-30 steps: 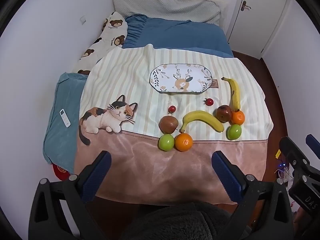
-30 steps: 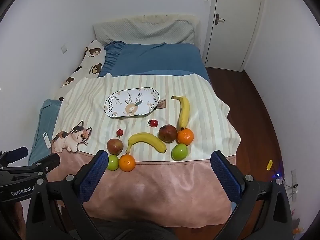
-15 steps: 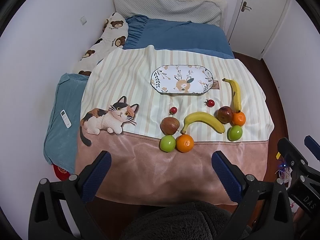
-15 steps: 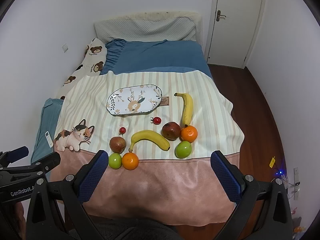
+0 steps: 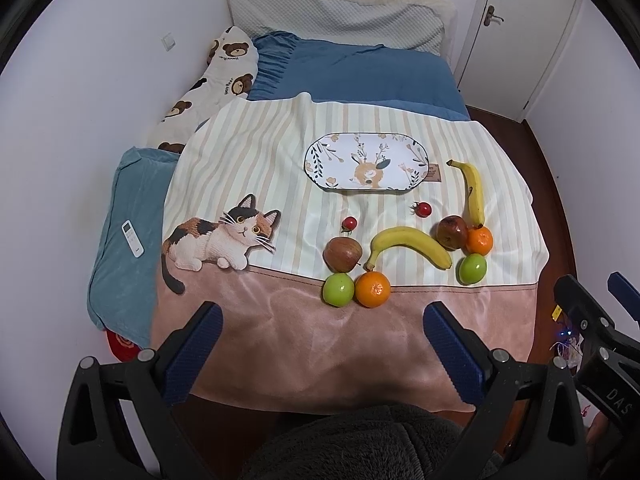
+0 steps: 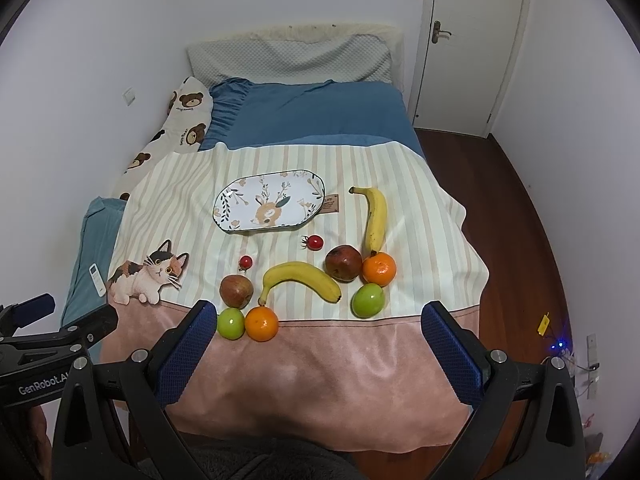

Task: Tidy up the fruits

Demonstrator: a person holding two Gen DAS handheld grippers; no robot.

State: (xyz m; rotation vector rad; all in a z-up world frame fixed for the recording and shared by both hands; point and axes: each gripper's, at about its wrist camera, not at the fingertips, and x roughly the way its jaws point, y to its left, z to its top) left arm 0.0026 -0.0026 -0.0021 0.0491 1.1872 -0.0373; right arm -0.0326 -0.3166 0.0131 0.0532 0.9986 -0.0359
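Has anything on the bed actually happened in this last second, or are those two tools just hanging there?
Only the cameras drifted: both views crept slightly closer to the bed. The left tool and right tool stay wide open, holding nothing. The bananas, apples, oranges and cherry tomatoes lie where they were on the striped blanket, and the deer plate remains bare.

White remote [image 5: 132, 237] on teal cushion [image 5: 120, 248]; bear-print pillow [image 5: 204, 92] by wall; white door [image 6: 472, 44] shut.
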